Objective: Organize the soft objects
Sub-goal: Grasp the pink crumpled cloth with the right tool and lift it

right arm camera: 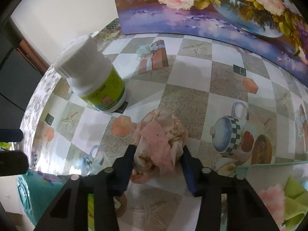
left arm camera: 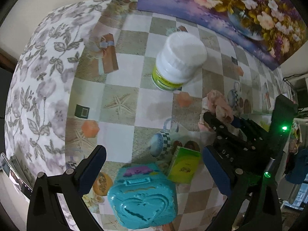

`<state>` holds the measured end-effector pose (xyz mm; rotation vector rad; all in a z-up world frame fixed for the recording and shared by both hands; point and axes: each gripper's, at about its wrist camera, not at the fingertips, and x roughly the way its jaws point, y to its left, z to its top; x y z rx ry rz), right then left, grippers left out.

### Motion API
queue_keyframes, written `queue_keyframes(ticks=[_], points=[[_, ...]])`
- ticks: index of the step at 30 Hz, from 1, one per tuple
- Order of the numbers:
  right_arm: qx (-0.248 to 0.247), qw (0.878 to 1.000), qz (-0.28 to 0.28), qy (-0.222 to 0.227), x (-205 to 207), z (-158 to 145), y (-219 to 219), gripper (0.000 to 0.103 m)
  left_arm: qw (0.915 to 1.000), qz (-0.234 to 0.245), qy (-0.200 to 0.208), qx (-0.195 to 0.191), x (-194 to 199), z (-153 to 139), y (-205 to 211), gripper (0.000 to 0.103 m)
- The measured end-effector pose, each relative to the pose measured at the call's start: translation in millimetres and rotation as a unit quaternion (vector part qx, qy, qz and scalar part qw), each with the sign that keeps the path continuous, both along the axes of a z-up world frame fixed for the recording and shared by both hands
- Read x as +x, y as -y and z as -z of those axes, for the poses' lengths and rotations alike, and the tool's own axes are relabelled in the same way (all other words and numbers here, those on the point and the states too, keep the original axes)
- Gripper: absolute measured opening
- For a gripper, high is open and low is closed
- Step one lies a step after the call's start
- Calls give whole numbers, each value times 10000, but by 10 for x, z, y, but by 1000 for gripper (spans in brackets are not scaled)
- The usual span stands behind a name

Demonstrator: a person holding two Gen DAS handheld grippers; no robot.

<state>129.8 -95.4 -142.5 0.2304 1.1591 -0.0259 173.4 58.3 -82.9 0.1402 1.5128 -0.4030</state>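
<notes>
Now the right gripper (right arm camera: 156,165) pinches the crumpled pink cloth (right arm camera: 161,134) on the table (right arm camera: 192,100), while the left gripper (left arm camera: 154,165) hangs spread wide above the teal box (left arm camera: 142,198).

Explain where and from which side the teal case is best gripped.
Grip the teal case across its two short side walls, coming down from above with the open left gripper that already hovers over it. It lies flat, heart lid up, so the sides are the only parallel faces. The yellow box crowds its far right corner, so I would close nearer the front edge.
</notes>
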Motion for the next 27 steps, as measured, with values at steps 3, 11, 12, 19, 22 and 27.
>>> queue_keyframes(ticks=[3,11,12,19,22,27], points=[[124,9999,64,-7,-51,-3,66,39,9999,80,-23,64,-42,29,90,100],[397,9989,254,-70,-137,-58,199,35,9969,634,101,461,-213,75,380,99],[464,9985,272,-52,-157,-75,215,35,9956,757,152,523,-247,71,428,99],[601,9972,442,-37,-307,-201,305,34,9870,1319,361,846,-466,115,593,99],[608,9969,502,-18,-356,-263,336,34,9823,1506,487,1000,-555,166,714,99],[640,9962,583,39,-400,-368,363,34,9740,1810,637,1203,-646,211,849,99]])
